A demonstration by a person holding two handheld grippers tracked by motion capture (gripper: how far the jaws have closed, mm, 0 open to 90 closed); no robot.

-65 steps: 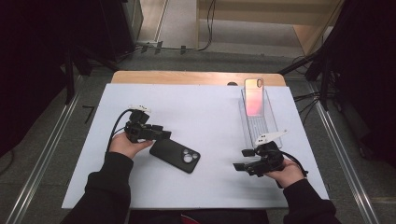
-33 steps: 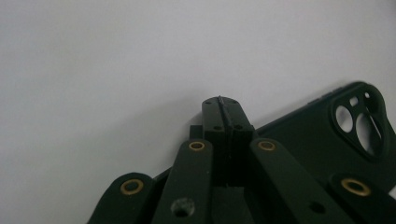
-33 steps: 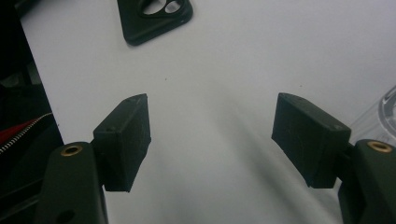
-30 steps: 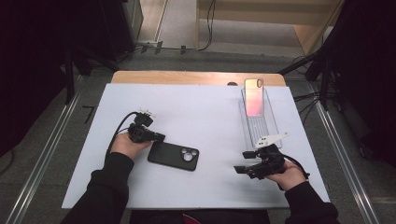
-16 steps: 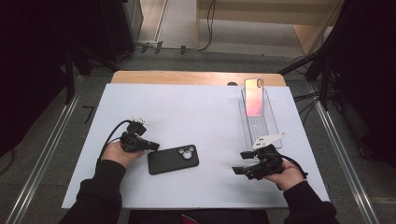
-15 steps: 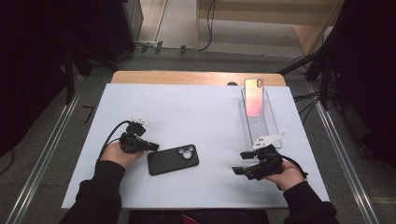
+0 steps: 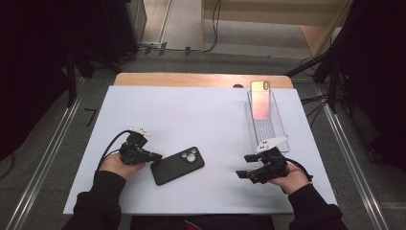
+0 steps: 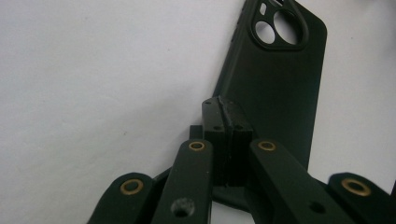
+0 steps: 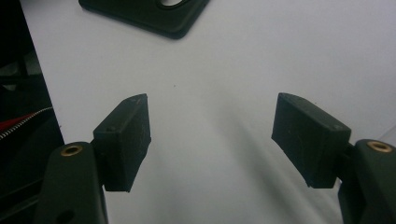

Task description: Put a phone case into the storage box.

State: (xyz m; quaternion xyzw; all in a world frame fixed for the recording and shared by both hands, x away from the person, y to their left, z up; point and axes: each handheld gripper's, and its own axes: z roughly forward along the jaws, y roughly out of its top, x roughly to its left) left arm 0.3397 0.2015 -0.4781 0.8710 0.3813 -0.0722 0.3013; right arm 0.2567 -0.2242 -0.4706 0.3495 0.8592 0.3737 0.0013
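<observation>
White mat (image 7: 191,110) over a wooden table (image 7: 191,79), dark room around. Black phone case (image 7: 177,165) lies near-left; left gripper (image 7: 154,156) pressed together touching its end, right gripper (image 7: 243,166) spread, empty.

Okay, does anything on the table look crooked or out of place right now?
The black phone case lies askew, diagonal to the white mat, camera cutout up. The left hand-held gripper, jaws shut, sits at its lower end. The pink phone stands tidily in the clear tray.
</observation>
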